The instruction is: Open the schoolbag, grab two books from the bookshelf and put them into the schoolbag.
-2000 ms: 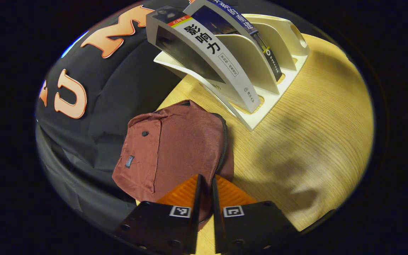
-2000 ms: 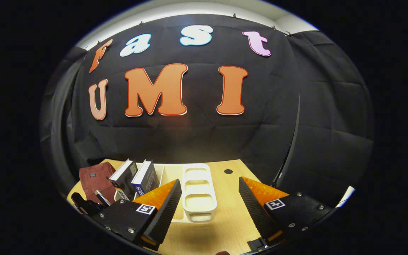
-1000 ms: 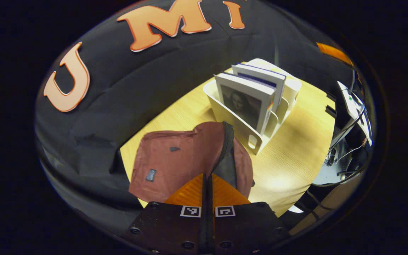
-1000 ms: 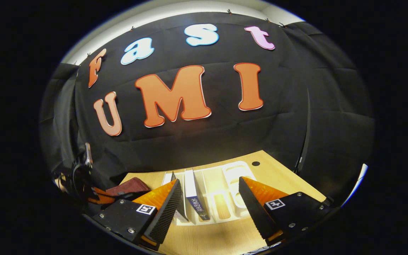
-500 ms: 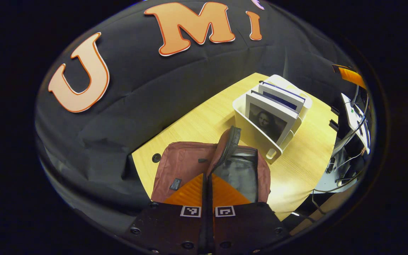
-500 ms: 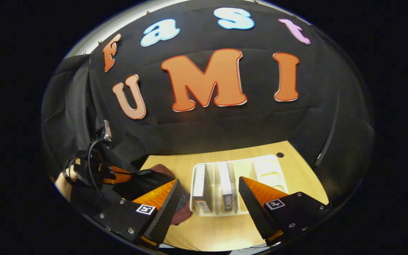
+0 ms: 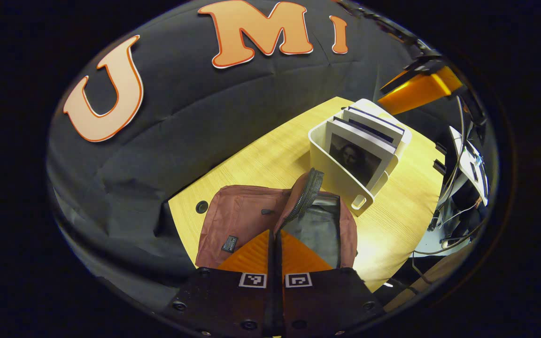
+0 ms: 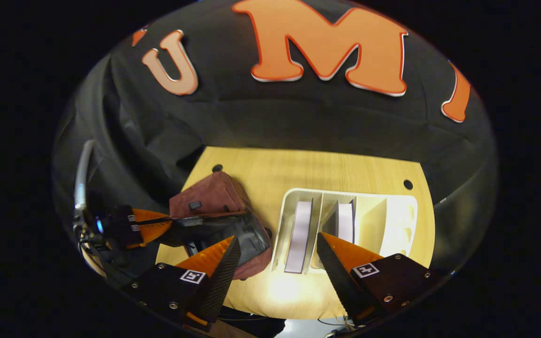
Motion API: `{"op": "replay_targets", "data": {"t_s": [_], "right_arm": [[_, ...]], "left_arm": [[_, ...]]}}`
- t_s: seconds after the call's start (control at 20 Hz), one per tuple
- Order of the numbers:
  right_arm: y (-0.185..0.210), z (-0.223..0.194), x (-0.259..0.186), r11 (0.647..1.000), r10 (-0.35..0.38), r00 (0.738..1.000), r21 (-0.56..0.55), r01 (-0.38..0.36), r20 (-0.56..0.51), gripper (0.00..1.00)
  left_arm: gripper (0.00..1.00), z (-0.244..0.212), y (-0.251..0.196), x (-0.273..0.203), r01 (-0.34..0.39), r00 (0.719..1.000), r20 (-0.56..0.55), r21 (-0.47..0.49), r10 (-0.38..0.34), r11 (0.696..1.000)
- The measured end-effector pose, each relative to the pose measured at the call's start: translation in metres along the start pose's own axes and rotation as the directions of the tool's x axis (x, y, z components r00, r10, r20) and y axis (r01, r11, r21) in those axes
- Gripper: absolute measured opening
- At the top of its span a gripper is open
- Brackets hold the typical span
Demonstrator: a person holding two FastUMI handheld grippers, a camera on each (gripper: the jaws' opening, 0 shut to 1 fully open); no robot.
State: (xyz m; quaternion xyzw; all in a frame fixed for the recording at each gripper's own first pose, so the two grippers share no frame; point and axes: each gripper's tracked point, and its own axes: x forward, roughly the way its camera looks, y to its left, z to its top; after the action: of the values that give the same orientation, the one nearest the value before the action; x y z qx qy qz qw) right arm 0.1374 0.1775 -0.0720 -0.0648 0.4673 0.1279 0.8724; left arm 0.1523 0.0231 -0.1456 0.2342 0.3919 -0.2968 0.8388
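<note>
The maroon schoolbag (image 7: 242, 220) lies on the table with its zip open and its grey lining (image 7: 320, 230) showing. My left gripper (image 7: 275, 244) is shut on the bag's zipped flap (image 7: 305, 195) and holds it lifted. In the right gripper view the left gripper (image 8: 169, 224) pinches the bag's dark rim. The white bookshelf (image 8: 392, 220) holds two upright books. My right gripper (image 8: 277, 244) hangs open above the shelf, with the first book (image 8: 298, 237) between its fingers and below them. The second book (image 8: 345, 216) stands one slot to the right. One orange finger of the right gripper (image 7: 416, 89) shows above the shelf (image 7: 331, 173).
The wooden table (image 8: 298, 169) has small cable holes (image 8: 407, 184) near its back corners. The black cloth wall stands close behind it. Cables and equipment (image 7: 467, 164) sit beyond the table's right end. The shelf's two right slots hold nothing.
My left gripper closed on the bag's flap and lifted it, opening the bag. My right gripper swung from facing the wall to looking down over the shelf, staying open.
</note>
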Motion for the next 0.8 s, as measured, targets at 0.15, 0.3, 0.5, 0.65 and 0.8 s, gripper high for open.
{"op": "replay_targets", "data": {"t_s": [0.15, 0.3, 0.5, 0.65, 0.8], "right_arm": [[-0.010, -0.011, 0.044, 0.999, -0.035, 0.991, 0.027, 0.038, -0.126, 0.97], [-0.015, -0.023, 0.077, 0.995, -0.036, 0.976, 0.087, 0.056, -0.215, 0.97], [-0.027, -0.031, 0.102, 0.991, -0.069, 0.962, 0.092, 0.097, -0.266, 0.93], [-0.024, -0.040, 0.110, 0.991, -0.066, 0.953, 0.088, 0.096, -0.294, 0.74], [-0.026, -0.050, 0.113, 0.987, -0.075, 0.946, 0.113, 0.116, -0.314, 0.39]], "left_arm": [[0.01, -0.001, 0.008, 0.003, -0.002, 1.000, -0.003, -0.004, 0.002, 1.000], [0.01, -0.005, 0.010, 0.009, -0.001, 1.000, -0.012, -0.015, 0.001, 1.000], [0.01, -0.005, 0.015, 0.010, 0.010, 1.000, -0.016, -0.018, -0.010, 1.000], [0.00, -0.004, 0.015, 0.012, 0.016, 1.000, -0.019, -0.021, -0.017, 1.000], [0.01, -0.003, 0.017, 0.012, 0.011, 1.000, -0.021, -0.026, -0.012, 1.000]]}}
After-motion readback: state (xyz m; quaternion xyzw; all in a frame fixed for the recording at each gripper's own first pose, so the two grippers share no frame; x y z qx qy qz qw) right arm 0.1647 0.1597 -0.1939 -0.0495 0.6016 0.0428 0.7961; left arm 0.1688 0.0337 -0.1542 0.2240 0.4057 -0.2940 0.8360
